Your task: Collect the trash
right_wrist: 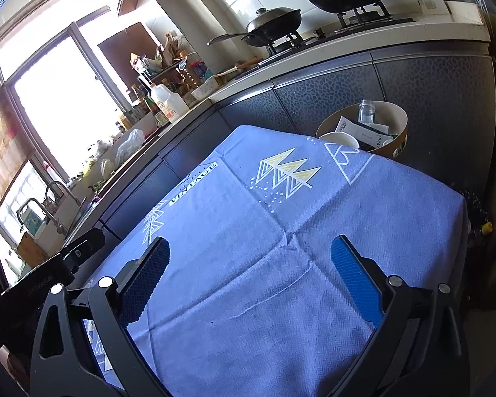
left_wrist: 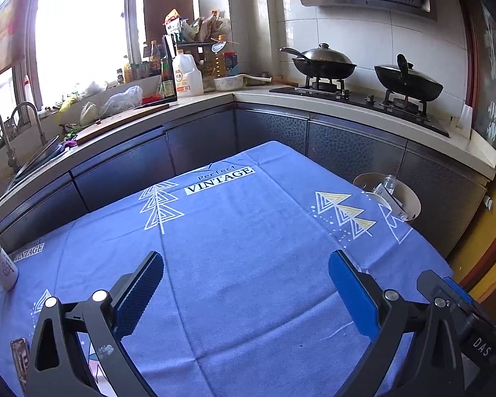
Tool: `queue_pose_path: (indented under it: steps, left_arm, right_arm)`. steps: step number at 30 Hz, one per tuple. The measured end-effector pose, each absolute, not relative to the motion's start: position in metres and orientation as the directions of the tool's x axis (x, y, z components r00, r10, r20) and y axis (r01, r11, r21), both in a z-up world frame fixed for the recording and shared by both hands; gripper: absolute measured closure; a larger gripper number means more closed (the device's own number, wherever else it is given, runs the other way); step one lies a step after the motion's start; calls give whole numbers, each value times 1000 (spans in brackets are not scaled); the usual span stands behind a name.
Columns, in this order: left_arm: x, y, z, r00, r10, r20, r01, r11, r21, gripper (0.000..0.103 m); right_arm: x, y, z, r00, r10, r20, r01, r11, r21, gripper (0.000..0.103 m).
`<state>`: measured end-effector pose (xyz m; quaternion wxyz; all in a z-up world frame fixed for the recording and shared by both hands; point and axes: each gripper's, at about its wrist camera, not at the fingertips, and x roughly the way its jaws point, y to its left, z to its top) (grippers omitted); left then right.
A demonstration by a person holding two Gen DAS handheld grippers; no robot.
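Observation:
A round tan trash bin stands on the floor past the table's far right corner; it holds a clear bottle, paper wrappers and a white cup. The bin also shows in the left wrist view. My left gripper is open and empty above the blue tablecloth. My right gripper is open and empty above the same cloth, nearer the bin. The right gripper's body shows at the left wrist view's right edge.
A white mug stands at the table's left edge, and a phone-like object lies near the front left. Kitchen counters wrap the far side, with two woks on the stove, bottles and a sink faucet.

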<state>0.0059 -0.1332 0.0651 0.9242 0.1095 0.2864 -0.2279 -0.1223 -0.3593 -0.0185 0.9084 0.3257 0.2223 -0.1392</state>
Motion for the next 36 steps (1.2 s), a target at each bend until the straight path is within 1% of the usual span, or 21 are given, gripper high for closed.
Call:
queue_pose_path:
  steps: [6, 11, 17, 20, 27, 36]
  left_arm:
    - [5, -132, 65, 727, -376, -574, 494, 868, 57, 4]
    - [1, -134, 73, 756, -367, -542, 480, 874, 78, 4]
    - [6, -139, 76, 745, -374, -552, 488, 870, 70, 4]
    - [6, -144, 75, 756, -353, -551, 471, 878, 85, 4]
    - [5, -155, 70, 723, -363, -587, 499, 863, 81, 4]
    - [5, -160, 58, 695, -345, -631, 504, 859, 85, 4]
  right_arm:
    - [-123, -358, -18, 864, -110, -491, 396, 750, 529, 6]
    - [-124, -359, -15, 867, -118, -483, 395, 753, 525, 6]
    - [-131, -360, -6, 873, -147, -466, 400, 763, 509, 6]
    - [-134, -361, -5, 871, -158, -466, 406, 764, 501, 6]
    - [-135, -360, -4, 871, -165, -463, 409, 766, 496, 6]
    - [-136, -360, -5, 870, -158, -468, 409, 761, 504, 6]
